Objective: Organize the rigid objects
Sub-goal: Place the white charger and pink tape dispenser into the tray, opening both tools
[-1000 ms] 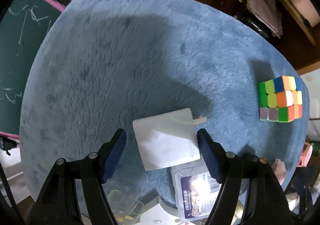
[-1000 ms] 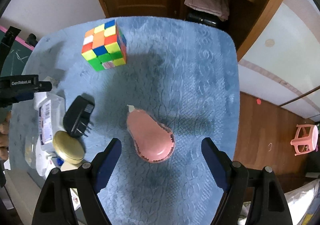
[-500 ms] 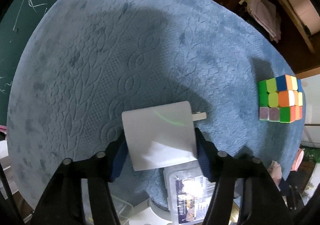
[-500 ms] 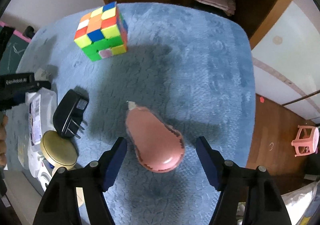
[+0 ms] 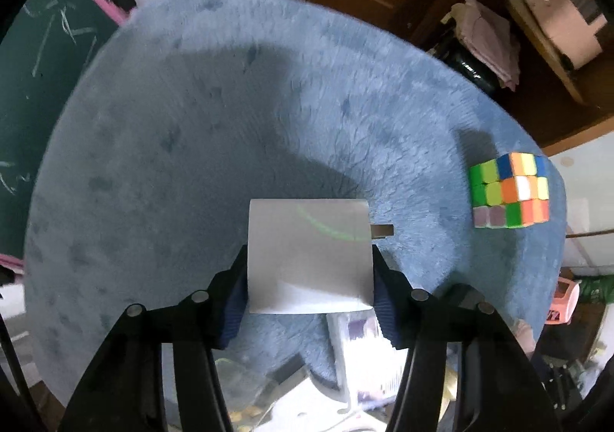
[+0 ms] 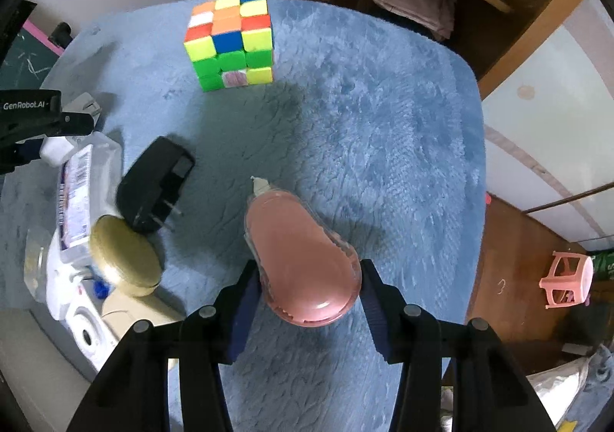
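"GenRobot.AI" read on left gripper body at left edge of right wrist view; label on clear plastic box (image 6: 76, 194) too blurred to be read. Both grippers pointed steeply down over blue plush mat (image 6: 364, 132). Left gripper (image 5: 310, 292): jaws just closed, pads pressed on sides of white plug adapter (image 5: 309, 255), metal prong seen at its right. Right gripper (image 6: 310, 292): jaws just closed, clamped on pink correction tape dispenser (image 6: 303, 259). Rubik's cube (image 6: 230, 40) set apart at far side of mat; black charger (image 6: 153, 188) beside gold round tin (image 6: 124, 255).
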`<state>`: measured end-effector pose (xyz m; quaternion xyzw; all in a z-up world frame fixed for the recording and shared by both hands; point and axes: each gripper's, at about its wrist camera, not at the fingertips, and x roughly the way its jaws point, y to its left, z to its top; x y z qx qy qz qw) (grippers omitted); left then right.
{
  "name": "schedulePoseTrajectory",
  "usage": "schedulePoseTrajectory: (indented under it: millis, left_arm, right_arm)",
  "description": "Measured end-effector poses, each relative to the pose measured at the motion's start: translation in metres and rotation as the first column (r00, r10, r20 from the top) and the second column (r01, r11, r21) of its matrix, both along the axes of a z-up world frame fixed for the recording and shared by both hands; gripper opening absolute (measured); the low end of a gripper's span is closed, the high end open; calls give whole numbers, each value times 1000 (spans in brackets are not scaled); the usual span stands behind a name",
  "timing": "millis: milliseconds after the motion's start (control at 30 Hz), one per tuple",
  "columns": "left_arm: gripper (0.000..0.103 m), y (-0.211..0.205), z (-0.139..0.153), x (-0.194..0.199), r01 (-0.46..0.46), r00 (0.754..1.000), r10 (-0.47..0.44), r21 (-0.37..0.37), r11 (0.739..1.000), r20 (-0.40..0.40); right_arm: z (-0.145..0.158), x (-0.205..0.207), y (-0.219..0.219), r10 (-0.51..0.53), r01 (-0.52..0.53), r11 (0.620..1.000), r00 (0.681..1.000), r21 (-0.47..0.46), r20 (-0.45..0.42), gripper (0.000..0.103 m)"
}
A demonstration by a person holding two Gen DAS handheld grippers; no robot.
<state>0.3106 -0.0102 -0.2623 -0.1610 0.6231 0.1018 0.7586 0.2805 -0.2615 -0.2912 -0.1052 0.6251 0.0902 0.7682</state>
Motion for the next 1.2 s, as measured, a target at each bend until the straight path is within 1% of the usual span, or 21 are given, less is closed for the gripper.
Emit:
schedulePoseTrajectory:
  millis: [167, 333, 500, 600, 700, 800, 933, 1000, 1100, 1167, 1200]
  left_arm:
    - [60, 1, 43, -22, 45, 997, -45, 1, 999, 56]
    - [60, -1, 97, -52, 106, 986, -106, 8, 994, 128]
    - [60, 8, 154, -99, 162, 967, -165, 32, 986, 195]
    - [60, 13, 177, -131, 188, 956, -194, 49, 981, 220]
    - [60, 16, 194, -165, 227, 941, -237, 72, 971, 243]
    - [60, 16, 204, -197, 259, 927, -275, 95, 961, 256]
    - [60, 19, 203, -232, 285, 918, -302, 101, 953, 258]
    - [60, 20, 197, -247, 302, 913, -318, 102, 948, 255]
    - [60, 20, 187, -265, 328, 902, -350, 126, 936, 254]
    - [60, 21, 177, -272, 350, 894, -371, 127, 928, 251]
    - [60, 22, 173, -275, 353, 894, -373, 123, 927, 247]
  right_arm:
    - [34, -14, -7, -31, 30, 999, 998, 37, 49, 51]
    - [89, -43, -4, -43, 33, 996, 992, 88, 119, 51]
    - [147, -83, 6, -49, 22, 988, 983, 150, 180, 51]
    - [172, -109, 13, -52, 20, 984, 983, 178, 177, 51]
    - [192, -143, 27, -28, -10, 981, 981, 191, 194, 51]
    - [203, -174, 37, -14, -29, 976, 980, 215, 196, 51]
    - [209, -212, 47, 2, -51, 966, 982, 254, 188, 51]
    - [208, -226, 50, 2, -52, 962, 983, 269, 183, 51]
    - [206, -249, 53, -12, -38, 958, 985, 283, 173, 51]
    - [202, -264, 57, -19, -29, 956, 987, 291, 161, 51]
    - [200, -270, 59, -23, -24, 959, 987, 283, 162, 51]
